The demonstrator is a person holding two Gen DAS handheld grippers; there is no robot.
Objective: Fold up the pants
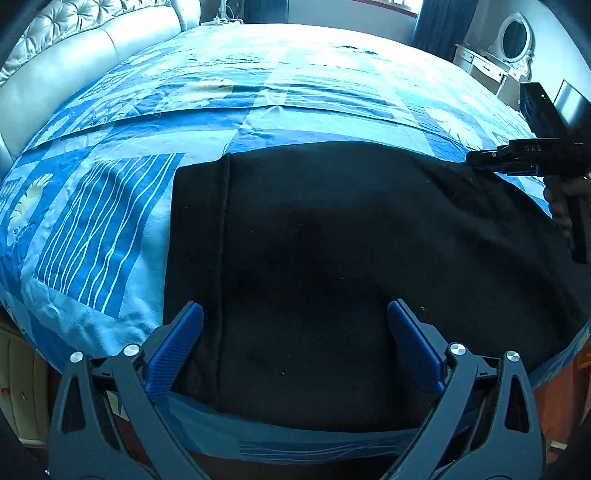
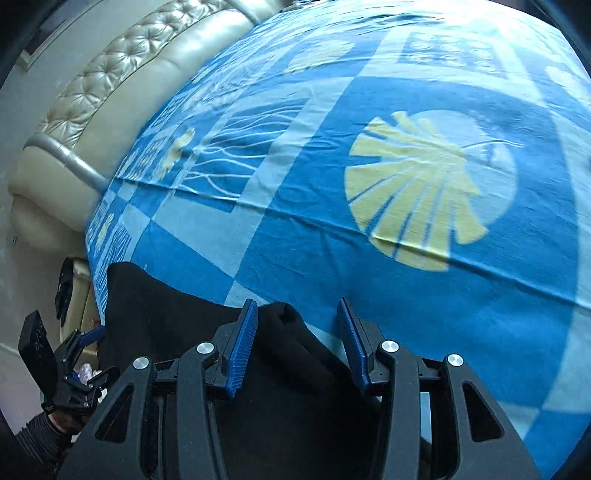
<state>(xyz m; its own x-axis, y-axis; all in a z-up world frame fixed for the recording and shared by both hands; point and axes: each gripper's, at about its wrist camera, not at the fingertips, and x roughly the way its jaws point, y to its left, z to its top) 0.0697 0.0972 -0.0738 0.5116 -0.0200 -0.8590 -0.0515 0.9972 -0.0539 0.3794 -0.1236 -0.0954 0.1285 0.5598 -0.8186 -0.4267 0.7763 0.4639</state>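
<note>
Black pants [image 1: 332,240] lie flat on the blue patterned bedspread [image 1: 147,110], reaching to the bed's near edge. My left gripper [image 1: 294,306] hovers over their near part, jaws wide open and empty; a vertical seam runs just inside its left finger. My right gripper [image 1: 471,157] sits at the pants' far right edge, held by a hand. In the right wrist view the right gripper [image 2: 297,302] is partly open, and a raised fold of the pants [image 2: 166,314] stands between its blue pads [image 2: 243,332] without being pinched. The left gripper [image 2: 101,354] shows at lower left, open.
A cream tufted headboard [image 1: 92,44] borders the bed on the left. A white dressing table with an oval mirror [image 1: 513,37] and a dark curtain [image 1: 436,22] stand beyond the far right corner. Bare bedspread [image 2: 406,184] stretches past the pants.
</note>
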